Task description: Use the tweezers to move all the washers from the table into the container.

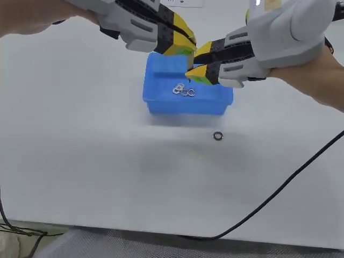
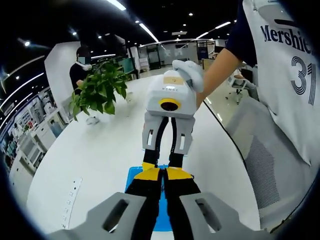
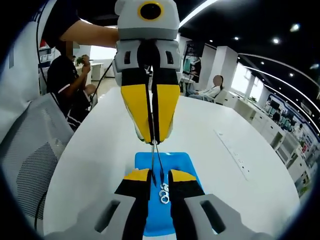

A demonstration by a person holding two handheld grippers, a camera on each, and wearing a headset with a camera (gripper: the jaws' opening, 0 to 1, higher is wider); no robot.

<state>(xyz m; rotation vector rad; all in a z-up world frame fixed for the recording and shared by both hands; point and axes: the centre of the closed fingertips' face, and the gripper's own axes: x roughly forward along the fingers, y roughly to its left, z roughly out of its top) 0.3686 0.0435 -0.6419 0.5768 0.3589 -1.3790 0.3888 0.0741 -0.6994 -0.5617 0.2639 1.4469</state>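
A blue container (image 1: 161, 80) stands on the white table, with a few silver washers (image 1: 184, 91) lying in it. One more washer (image 1: 217, 136) lies on the table just in front of it, to the right. My left gripper (image 1: 185, 49) comes in from the upper left over the container and is shut on the back end of thin metal tweezers (image 3: 156, 160). Its yellow jaws (image 3: 153, 140) face the right gripper view. My right gripper (image 3: 160, 172) reaches in from the right. Its jaws stand slightly apart on either side of the spread prongs, above the washers (image 3: 164, 194).
A black cable (image 1: 279, 188) runs across the table's right side toward the front edge (image 1: 161, 234). A potted plant (image 2: 100, 90) stands far back on the table. People sit or stand beyond the table in the gripper views.
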